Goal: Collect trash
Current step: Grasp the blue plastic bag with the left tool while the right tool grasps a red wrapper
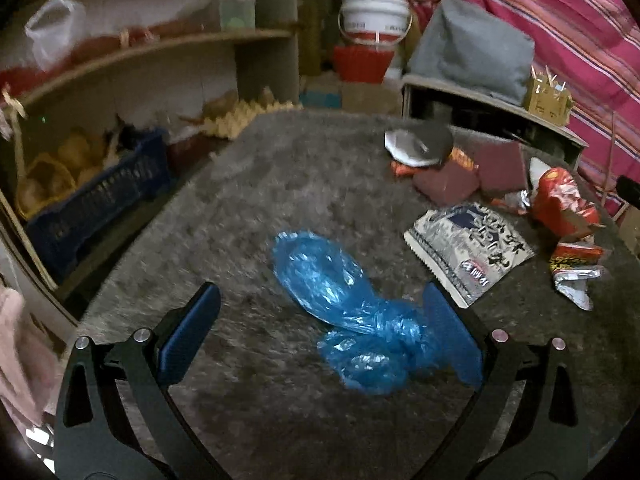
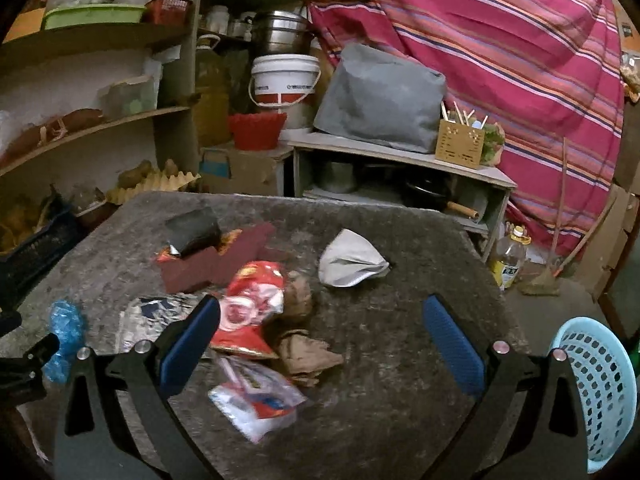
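Observation:
A crumpled blue plastic bag (image 1: 352,312) lies on the grey table (image 1: 280,184). My left gripper (image 1: 320,336) is open, its right pad against the bag's near end. A black-and-white snack packet (image 1: 468,248) and red wrappers (image 1: 564,204) lie to the right. My right gripper (image 2: 320,340) is open and empty above a red wrapper (image 2: 248,308), a brown crumpled paper (image 2: 304,352) and a white-and-red packet (image 2: 256,400). A white crumpled bowl-like piece (image 2: 352,260) lies further back. The blue bag also shows at the left of the right wrist view (image 2: 64,332).
A light blue perforated basket (image 2: 600,392) stands off the table's right edge. Dark red boxes (image 2: 216,260) and a dark pouch (image 2: 192,230) sit at the table's back. Shelves (image 2: 88,128) stand at the left, a low cabinet (image 2: 400,160) and striped cloth behind.

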